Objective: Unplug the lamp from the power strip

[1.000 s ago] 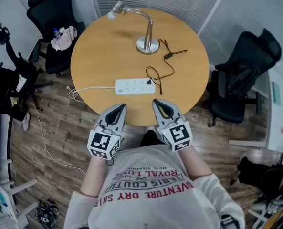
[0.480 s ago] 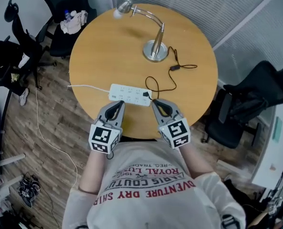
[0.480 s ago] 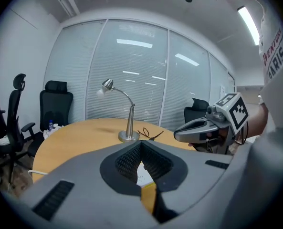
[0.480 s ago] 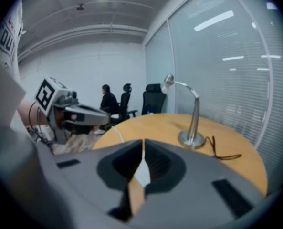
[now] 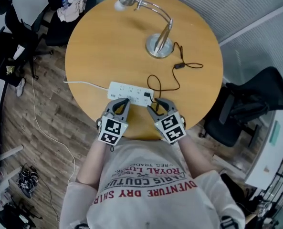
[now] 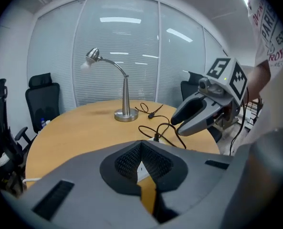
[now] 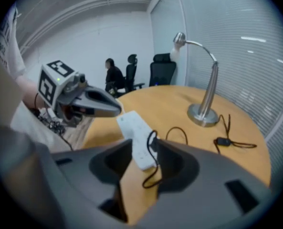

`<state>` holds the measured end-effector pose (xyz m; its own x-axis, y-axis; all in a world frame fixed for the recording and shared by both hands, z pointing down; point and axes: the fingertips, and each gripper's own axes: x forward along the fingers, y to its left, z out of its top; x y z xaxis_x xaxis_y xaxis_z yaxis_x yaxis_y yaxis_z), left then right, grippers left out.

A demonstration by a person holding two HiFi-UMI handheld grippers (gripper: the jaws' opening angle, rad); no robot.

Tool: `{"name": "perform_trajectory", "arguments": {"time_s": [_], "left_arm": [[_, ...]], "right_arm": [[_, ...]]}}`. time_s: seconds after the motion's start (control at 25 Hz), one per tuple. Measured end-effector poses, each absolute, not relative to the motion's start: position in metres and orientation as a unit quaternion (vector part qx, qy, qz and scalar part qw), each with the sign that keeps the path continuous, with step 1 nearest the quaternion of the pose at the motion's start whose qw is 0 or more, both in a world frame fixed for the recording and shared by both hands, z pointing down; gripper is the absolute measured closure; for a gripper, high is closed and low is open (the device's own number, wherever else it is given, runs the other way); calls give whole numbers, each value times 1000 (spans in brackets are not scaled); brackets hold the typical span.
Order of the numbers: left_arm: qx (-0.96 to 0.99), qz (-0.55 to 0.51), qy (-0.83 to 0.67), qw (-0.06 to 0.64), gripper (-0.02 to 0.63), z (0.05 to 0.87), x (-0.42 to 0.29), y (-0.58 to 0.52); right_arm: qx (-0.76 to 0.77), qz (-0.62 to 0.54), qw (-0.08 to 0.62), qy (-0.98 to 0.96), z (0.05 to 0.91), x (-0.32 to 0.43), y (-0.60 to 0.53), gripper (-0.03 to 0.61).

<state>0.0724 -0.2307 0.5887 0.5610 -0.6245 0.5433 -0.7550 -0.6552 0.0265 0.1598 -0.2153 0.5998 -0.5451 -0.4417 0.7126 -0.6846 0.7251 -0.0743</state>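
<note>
Right tool (image 7: 144,149) had just been opening, its jaws wide apart and gripping nothing; the power strip (image 7: 131,127) and plug (image 7: 154,146) lay just ahead; left tool (image 6: 141,144) was closed, empty

You had bright, even light from overhead; ceiling strips glared off the glass wall (image 6: 120,19). The lamp (image 5: 156,30) threw only a soft shadow on the bench (image 5: 98,56). Both gripper views bowed and darkened at the edges, and the right one was blurred up close.
</note>
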Motion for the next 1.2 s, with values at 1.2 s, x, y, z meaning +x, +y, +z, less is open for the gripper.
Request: {"name": "perform_trajectory", "arguments": {"time_s": [1.2], "left_arm": [[889, 384, -224, 114, 586, 685, 115, -254]], "right_arm": [[115, 80, 594, -792, 683, 148, -251, 497]]}}
